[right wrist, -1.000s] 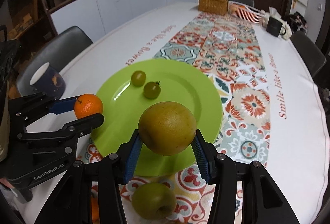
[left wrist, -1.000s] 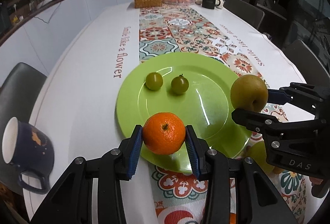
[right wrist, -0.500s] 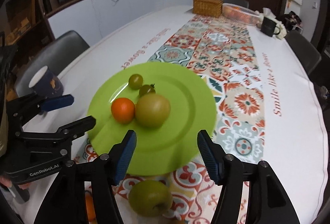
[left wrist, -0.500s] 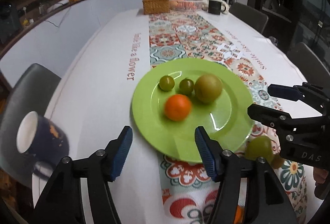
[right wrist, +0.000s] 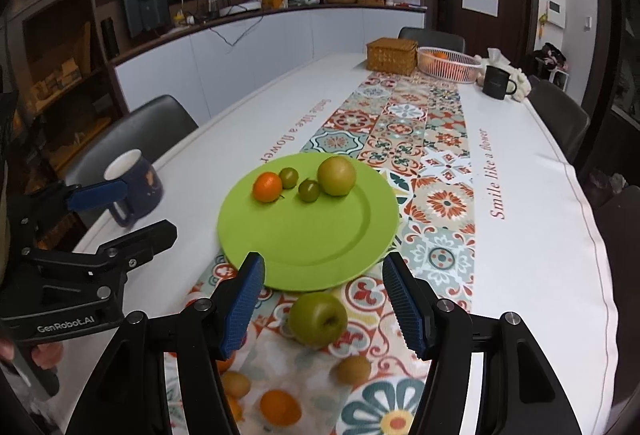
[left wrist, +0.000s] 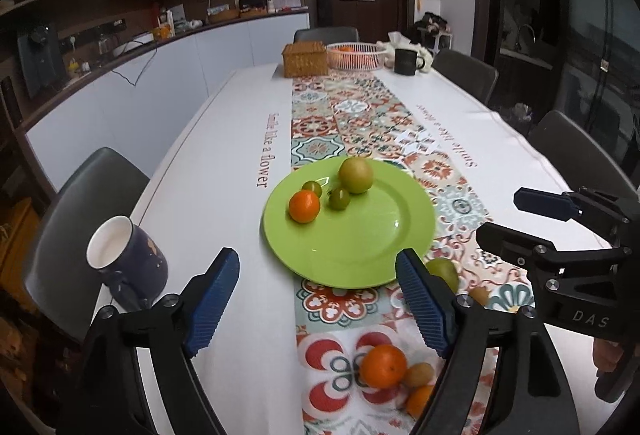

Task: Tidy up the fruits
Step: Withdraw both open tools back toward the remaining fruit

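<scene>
A green plate (left wrist: 360,247) (right wrist: 320,235) holds an orange (left wrist: 304,206) (right wrist: 267,187), a brown pear (left wrist: 355,175) (right wrist: 336,175) and two small green tomatoes (left wrist: 339,198) (right wrist: 309,190). On the runner near me lie a green apple (right wrist: 318,318) (left wrist: 442,272), oranges (left wrist: 383,365) (right wrist: 280,407) and small brown kiwis (right wrist: 353,369). My left gripper (left wrist: 320,307) is open and empty, pulled back from the plate. My right gripper (right wrist: 323,303) is open and empty, above the green apple.
A dark blue mug (left wrist: 128,263) (right wrist: 134,187) stands left of the plate near the table edge. At the far end are a wicker box (left wrist: 305,59), a white basket (left wrist: 357,55) and a black mug (left wrist: 406,61). Chairs surround the table.
Both grippers let go of the orange and the pear onto the plate, opened, then pulled back and up. The fruits near me came into view.
</scene>
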A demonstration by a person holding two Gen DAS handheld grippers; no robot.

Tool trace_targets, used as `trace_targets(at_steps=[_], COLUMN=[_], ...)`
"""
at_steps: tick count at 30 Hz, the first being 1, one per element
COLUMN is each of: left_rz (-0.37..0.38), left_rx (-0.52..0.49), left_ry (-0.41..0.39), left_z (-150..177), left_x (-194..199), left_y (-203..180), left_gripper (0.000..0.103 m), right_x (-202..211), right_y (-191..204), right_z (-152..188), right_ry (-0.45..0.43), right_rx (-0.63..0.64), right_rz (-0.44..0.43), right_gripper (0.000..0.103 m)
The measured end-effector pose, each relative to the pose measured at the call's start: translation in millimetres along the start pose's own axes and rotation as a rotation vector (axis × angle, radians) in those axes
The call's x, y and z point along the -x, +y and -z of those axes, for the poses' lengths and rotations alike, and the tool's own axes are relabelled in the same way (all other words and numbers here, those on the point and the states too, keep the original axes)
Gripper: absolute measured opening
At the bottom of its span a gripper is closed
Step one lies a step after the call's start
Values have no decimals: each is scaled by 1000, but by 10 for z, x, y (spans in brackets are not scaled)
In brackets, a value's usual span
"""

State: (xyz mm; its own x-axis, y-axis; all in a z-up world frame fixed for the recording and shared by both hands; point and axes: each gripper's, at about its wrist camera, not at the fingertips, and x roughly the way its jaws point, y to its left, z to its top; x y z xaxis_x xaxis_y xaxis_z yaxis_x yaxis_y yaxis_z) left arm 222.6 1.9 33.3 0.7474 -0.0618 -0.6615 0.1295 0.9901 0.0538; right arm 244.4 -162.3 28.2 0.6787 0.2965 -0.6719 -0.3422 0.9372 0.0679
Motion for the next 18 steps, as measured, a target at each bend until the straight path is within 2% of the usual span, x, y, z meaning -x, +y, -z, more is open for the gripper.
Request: trace_targets(at_steps=[11, 18], left_rz=[4, 17], left_rx=[-25, -47], left_ry=[-21, -11], left_z=[272, 511], left_x=[382, 523], left_y=[-156, -297], left_gripper=[84, 84], right_x=[423, 590], right_y=[65, 148], right_z=[239, 463], right_ry=[-35, -24], right_rx=[-3, 54], right_rz=[14, 7], right_gripper=[62, 62])
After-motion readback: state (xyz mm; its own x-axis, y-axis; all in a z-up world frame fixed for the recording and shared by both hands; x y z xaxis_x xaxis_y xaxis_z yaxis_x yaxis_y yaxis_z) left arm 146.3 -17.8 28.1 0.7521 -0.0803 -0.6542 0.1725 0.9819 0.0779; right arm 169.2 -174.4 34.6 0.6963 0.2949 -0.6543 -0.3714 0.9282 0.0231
